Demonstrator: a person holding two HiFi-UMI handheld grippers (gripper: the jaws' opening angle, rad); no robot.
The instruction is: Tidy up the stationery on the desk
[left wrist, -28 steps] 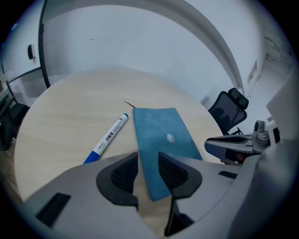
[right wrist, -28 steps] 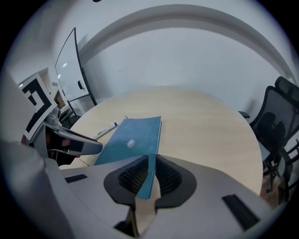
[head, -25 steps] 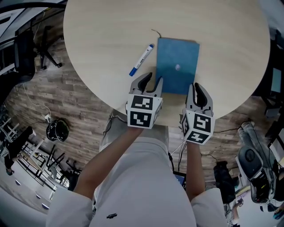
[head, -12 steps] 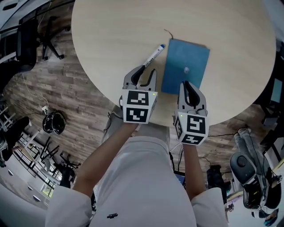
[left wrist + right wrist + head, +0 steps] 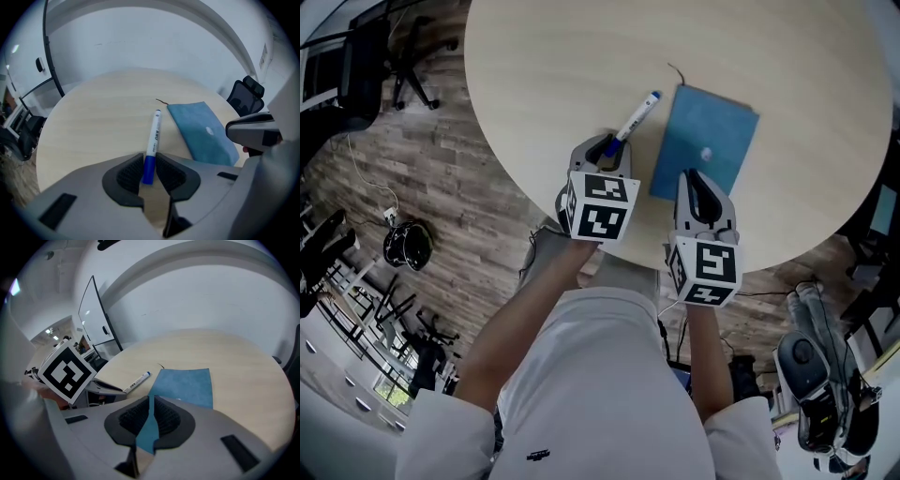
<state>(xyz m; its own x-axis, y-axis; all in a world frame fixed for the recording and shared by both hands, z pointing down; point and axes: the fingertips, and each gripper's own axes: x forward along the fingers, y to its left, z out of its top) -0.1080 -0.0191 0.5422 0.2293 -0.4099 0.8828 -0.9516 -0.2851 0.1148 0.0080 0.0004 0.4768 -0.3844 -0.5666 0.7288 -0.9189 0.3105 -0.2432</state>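
A white marker (image 5: 636,117) with a blue cap lies on the round pale wood table (image 5: 572,56), left of a blue notebook (image 5: 705,141). My left gripper (image 5: 605,152) is at the marker's near end. In the left gripper view the blue cap sits between the pads, and the left gripper (image 5: 149,161) is shut on the marker (image 5: 153,133). My right gripper (image 5: 696,183) is over the notebook's near edge. Its jaws meet at the tips, and the notebook (image 5: 185,385) shows through the slit behind the right gripper (image 5: 151,404).
A thin dark strand (image 5: 675,70) lies by the notebook's far corner. Office chairs (image 5: 394,56) stand on the wood floor beyond the table's left edge. A whiteboard (image 5: 96,317) stands at the far wall. Cables and bags lie on the floor at lower right.
My left gripper has moved forward onto the marker's blue cap and its jaws have closed from open. The right gripper has stayed at the notebook's near edge.
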